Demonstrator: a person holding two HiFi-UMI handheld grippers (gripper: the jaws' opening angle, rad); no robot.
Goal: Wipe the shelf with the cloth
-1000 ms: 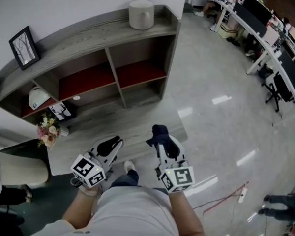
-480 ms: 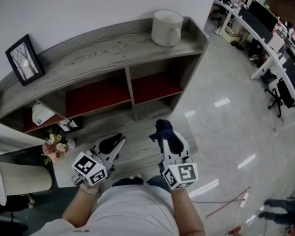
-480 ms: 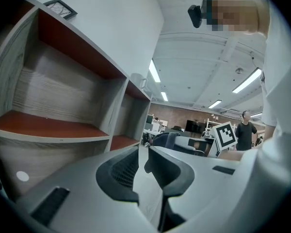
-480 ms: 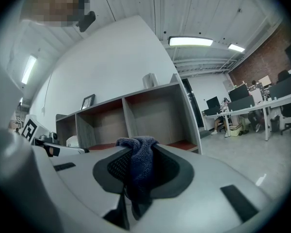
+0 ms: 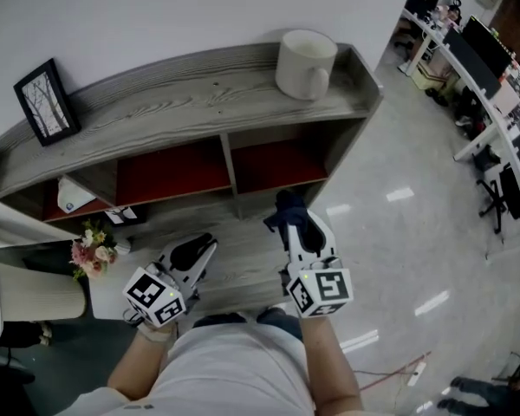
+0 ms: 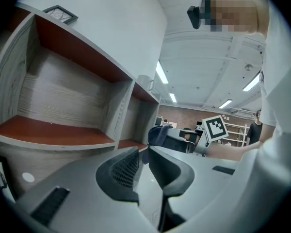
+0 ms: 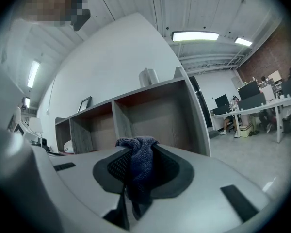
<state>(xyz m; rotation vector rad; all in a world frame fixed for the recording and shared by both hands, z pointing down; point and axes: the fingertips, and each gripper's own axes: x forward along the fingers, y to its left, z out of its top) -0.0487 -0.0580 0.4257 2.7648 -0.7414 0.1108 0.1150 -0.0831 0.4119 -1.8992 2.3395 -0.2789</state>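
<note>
Stock as I see it from my station:

1. Shelf (image 5: 182, 89): grey wood, red boards inside the open compartments, with a low front board running along its foot.
2. Mug (image 5: 305, 63): white, upright, at the right end of the shelf's top board.
3. Picture frame (image 5: 45, 102): black, propped at the left end of the top board.
4. Flowers (image 5: 91, 254): a small bunch at the left end of the low front board.
5. Right gripper (image 7: 135, 168): my claw here is pinched on the cloth (image 7: 140, 152), which is dark blue and bunched up above the pads. I hold it over the low front board, just before the right-hand compartment. I cannot tell whether it touches the wood.
6. Left gripper (image 6: 142, 154): pads stand a narrow gap apart with nothing between them, over the low front board, left of the right gripper.
</note>
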